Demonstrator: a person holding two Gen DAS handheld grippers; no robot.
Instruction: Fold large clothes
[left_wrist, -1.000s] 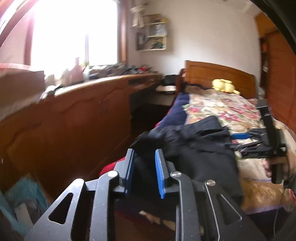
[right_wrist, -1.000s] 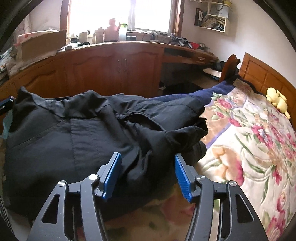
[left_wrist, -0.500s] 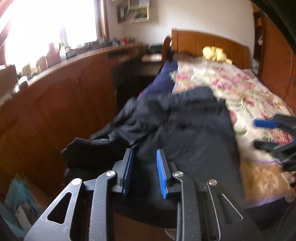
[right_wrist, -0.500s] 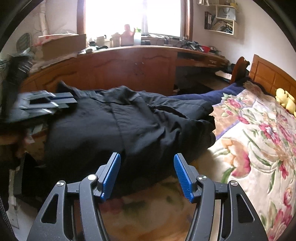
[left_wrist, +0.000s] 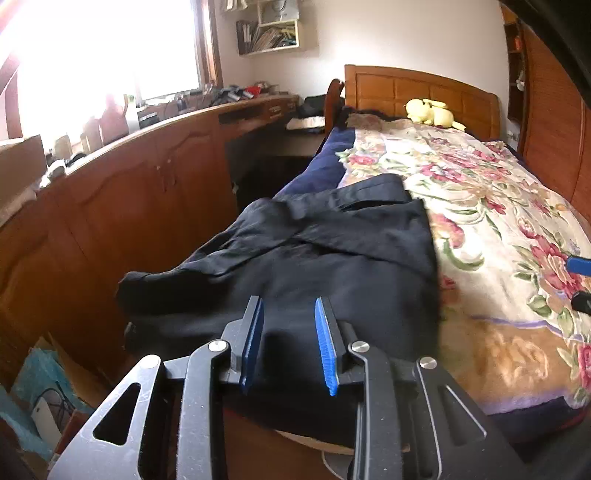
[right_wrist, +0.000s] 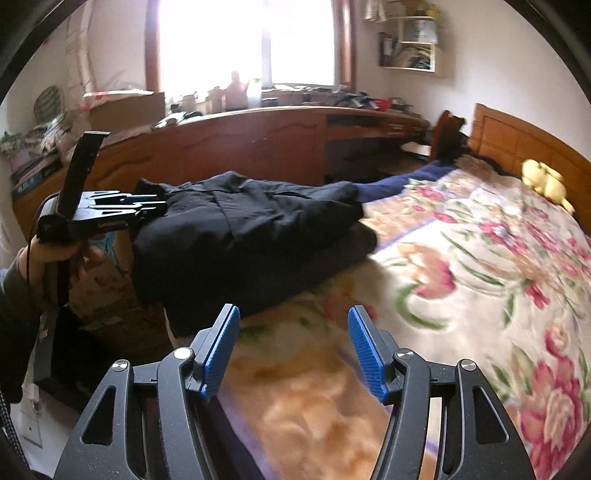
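A large black garment (left_wrist: 332, 258) lies folded over on the left side of the bed, one part hanging over the bed's near edge; it also shows in the right wrist view (right_wrist: 251, 232). My left gripper (left_wrist: 288, 332) is open and empty, just above the garment's near part; it shows in the right wrist view (right_wrist: 147, 206) at the garment's left end. My right gripper (right_wrist: 293, 347) is open and empty above the floral bedspread (right_wrist: 461, 277), pulled back from the garment. Its fingertips (left_wrist: 580, 266) peek in at the right edge of the left wrist view.
A long wooden cabinet (left_wrist: 147, 192) with a cluttered top runs along the left of the bed. A wooden headboard (left_wrist: 417, 88) and a yellow plush toy (left_wrist: 432, 110) are at the far end. Bags and clutter (left_wrist: 44, 398) sit on the floor at lower left.
Both grippers have pulled back from the garment toward the foot of the bed. The garment now lies flatter, folded over on itself. The left gripper's jaws have opened wider.
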